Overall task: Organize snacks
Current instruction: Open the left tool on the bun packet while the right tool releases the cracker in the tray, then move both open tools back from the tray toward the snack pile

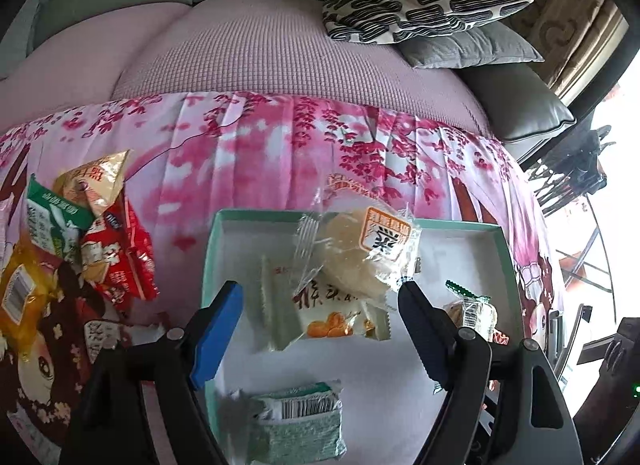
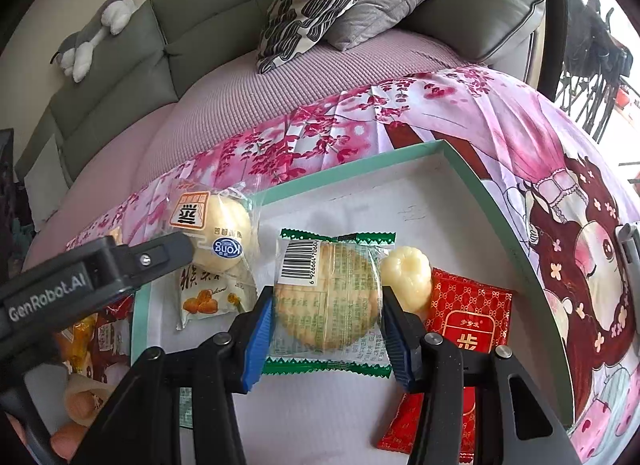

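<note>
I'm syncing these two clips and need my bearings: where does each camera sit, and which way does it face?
Left wrist view: sits on the left tongs, looking down into the teal tray toward the sofa; its own open fingers frame a wrapped bun.
Right wrist view: sits on the right tongs, looking down into the same tray; its fingers are shut on a round cracker packet, and the left tongs' arm enters at left.
Shared: the tray, the bun, the orange-print packet, the patterned pillow.
</note>
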`<state>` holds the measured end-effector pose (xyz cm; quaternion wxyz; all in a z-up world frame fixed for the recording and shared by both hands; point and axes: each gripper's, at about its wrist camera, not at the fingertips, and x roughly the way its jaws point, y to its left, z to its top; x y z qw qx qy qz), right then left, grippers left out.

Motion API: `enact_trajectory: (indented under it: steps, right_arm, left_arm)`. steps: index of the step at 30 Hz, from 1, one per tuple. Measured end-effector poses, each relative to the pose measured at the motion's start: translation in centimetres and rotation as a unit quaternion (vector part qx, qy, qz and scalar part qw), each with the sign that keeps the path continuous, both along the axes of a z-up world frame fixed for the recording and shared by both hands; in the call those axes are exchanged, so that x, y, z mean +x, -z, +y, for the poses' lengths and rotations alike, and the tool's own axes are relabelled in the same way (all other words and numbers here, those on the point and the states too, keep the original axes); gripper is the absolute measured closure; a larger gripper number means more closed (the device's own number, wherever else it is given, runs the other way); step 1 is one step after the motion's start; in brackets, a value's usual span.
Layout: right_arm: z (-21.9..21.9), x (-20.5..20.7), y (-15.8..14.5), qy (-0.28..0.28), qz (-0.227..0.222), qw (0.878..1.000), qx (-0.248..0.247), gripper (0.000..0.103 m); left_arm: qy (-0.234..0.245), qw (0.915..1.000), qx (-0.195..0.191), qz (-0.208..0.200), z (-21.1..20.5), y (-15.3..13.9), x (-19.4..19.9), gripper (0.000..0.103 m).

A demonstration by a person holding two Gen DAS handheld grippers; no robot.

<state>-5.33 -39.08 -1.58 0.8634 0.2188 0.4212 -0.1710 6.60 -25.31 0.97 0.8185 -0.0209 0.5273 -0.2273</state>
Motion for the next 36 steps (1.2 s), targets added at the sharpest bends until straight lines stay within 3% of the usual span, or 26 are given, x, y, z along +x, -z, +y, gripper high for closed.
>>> enact_trajectory:
  steps: [9,20,22,24,28,30,36]
  right_arm:
    - [0.3,0.3,0.2,-0.012,0.011,1.0,0.001,0.045]
    - [0.9,-0.4,-0.8,-0.015,0.035,0.999,-0.003,0.044]
    - [0.9,-0.6,-0.8,-0.011,0.041,0.999,-0.003,0.044]
    - [0.7,-0.7,-0.8,-0.008,0.044,0.999,0.0,0.035]
    - [0.6,-0.9,-0.6,-0.008,0.045,0.999,-0.002,0.029]
    - [0.5,-1.0,-0.7,-0.004,0.042,0.999,-0.005,0.016]
    - [-0.4,-1.3,-0.4,0.021,0.041,0.999,-0.008,0.0]
  left_arm:
    - [-0.023,0.998,0.059,0.0,1.1,-0.4,0.0,0.022]
    - [-0.038,0.9948,0.095,0.004,2.0,0.2,0.3,0.022]
    - [-0.043,0.9939,0.102,0.0,2.2,0.1,0.3,0.017]
    - [-0.05,0.9931,0.106,-0.004,2.5,0.2,0.4,0.012]
    - [-0.062,0.9904,0.122,-0.015,2.9,0.2,0.5,0.011]
    - [-0.068,0.9892,0.129,-0.019,3.2,0.3,0.6,0.008]
    - [-0.074,0.9847,0.155,-0.026,3.7,0.6,0.8,0.007]
